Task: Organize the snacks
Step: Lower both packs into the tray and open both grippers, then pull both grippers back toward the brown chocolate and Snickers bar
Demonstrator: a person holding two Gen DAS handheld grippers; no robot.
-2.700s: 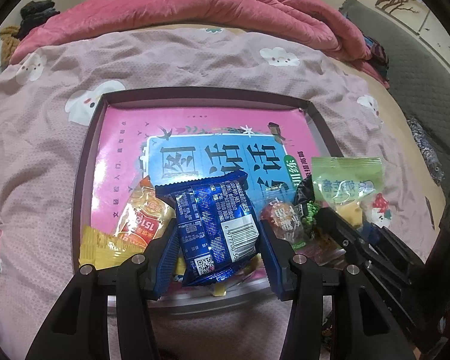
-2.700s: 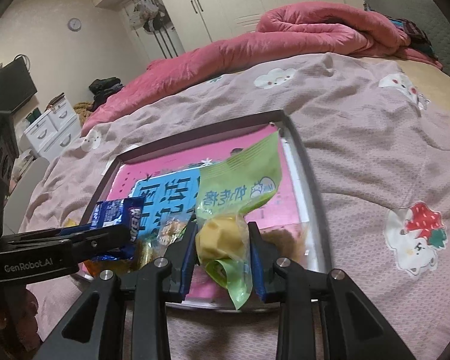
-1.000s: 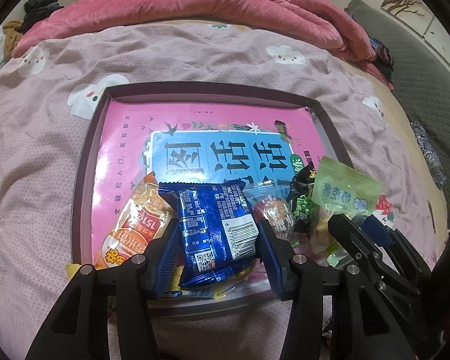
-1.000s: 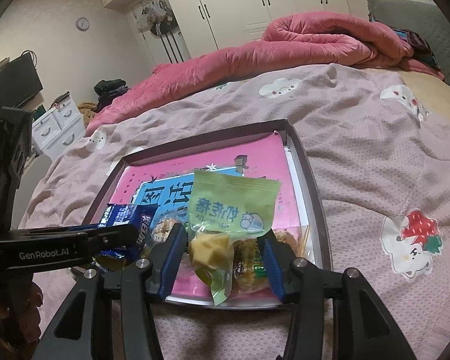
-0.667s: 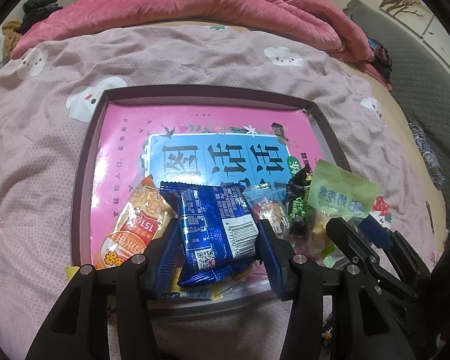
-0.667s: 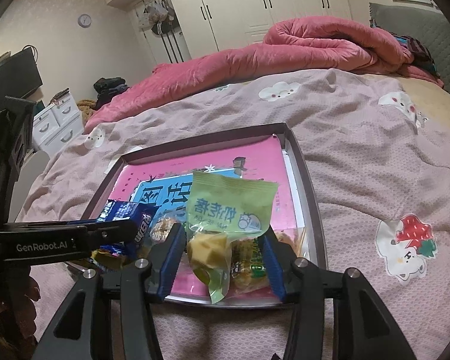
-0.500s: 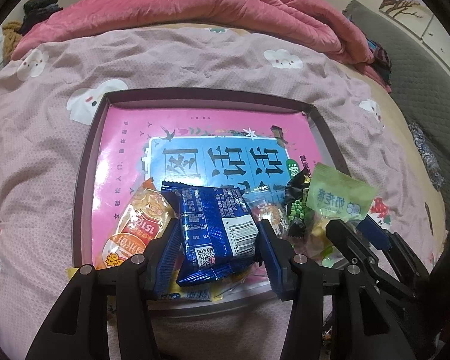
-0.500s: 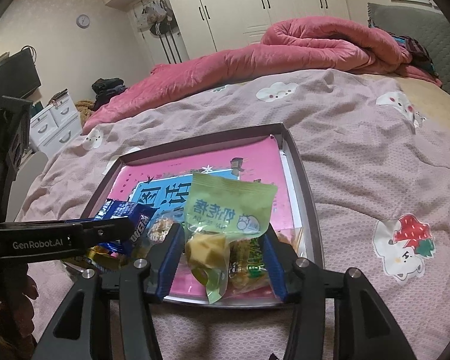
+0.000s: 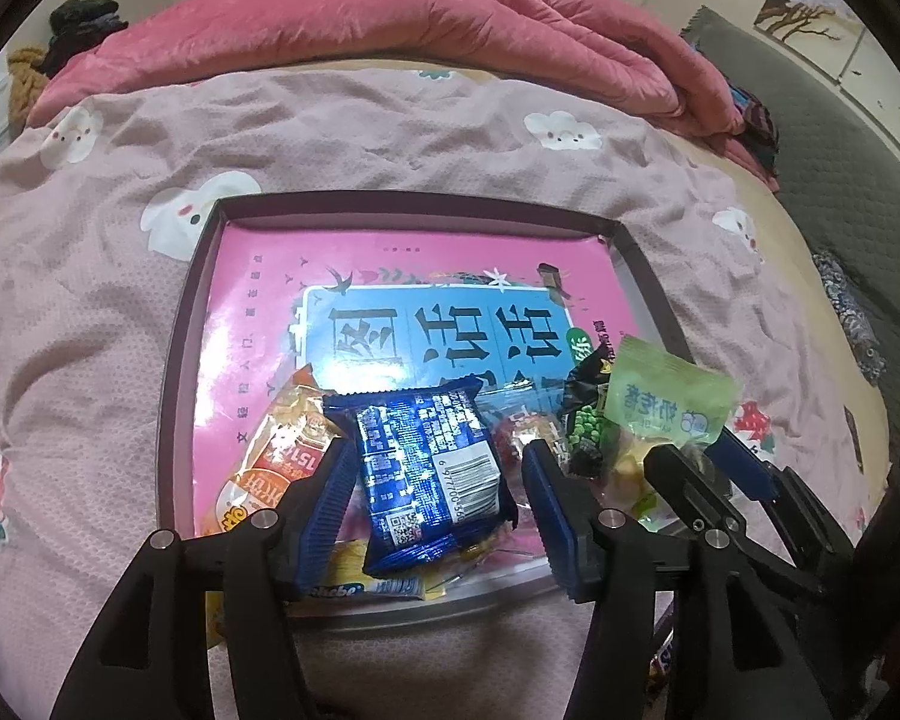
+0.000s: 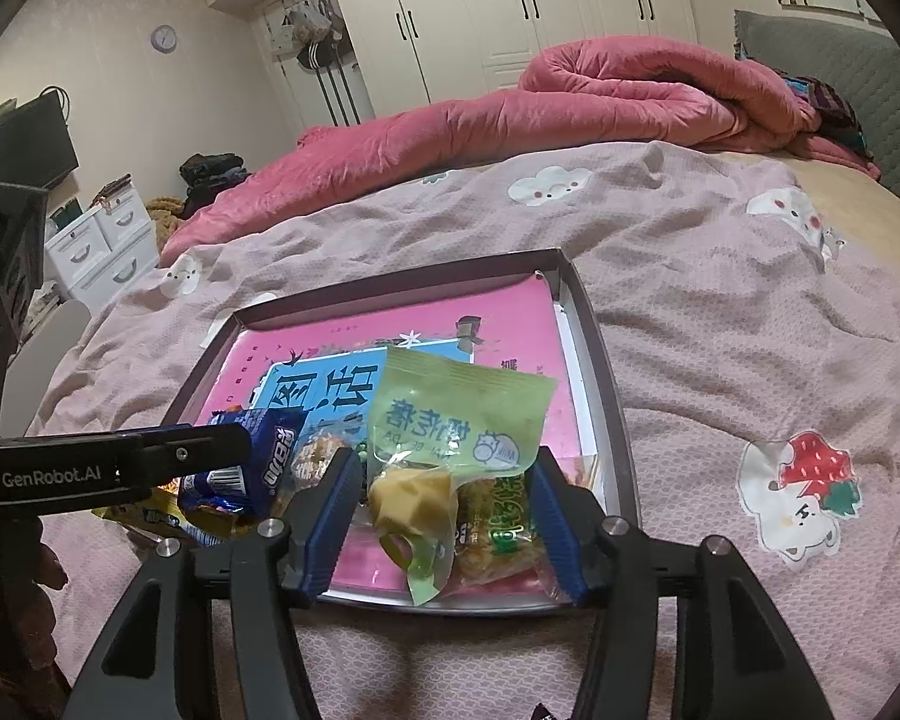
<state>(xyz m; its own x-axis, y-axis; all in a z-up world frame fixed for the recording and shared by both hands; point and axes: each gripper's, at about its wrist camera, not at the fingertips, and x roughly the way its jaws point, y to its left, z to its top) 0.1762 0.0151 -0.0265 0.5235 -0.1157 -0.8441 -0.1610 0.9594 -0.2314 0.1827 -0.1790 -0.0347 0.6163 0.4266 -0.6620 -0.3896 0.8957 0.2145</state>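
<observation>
A dark-rimmed tray (image 9: 174,360) with a pink and blue printed sheet lies on the bed. A blue snack packet (image 9: 432,468) rests on the pile at the tray's near edge, between the fingers of my left gripper (image 9: 437,447). Its jaws are opening and the pads stand just off the packet. A light green packet (image 10: 450,420) with a yellow piece inside lies between the fingers of my right gripper (image 10: 444,459). Those jaws are opening too, with clear gaps on both sides. The two grippers sit side by side over the same tray (image 10: 600,360).
An orange packet (image 9: 276,450), a yellow wrapper (image 9: 354,582), a red sweet (image 9: 522,426) and a black-green packet (image 9: 588,420) crowd the tray's near end. A pink duvet (image 10: 570,102) is heaped at the bed's far side. White drawers (image 10: 102,246) stand at left.
Both pairs of jaws have widened. The blue packet and the green packet have come free of the pads and settled onto the pile in the tray. Neither hand has shifted.
</observation>
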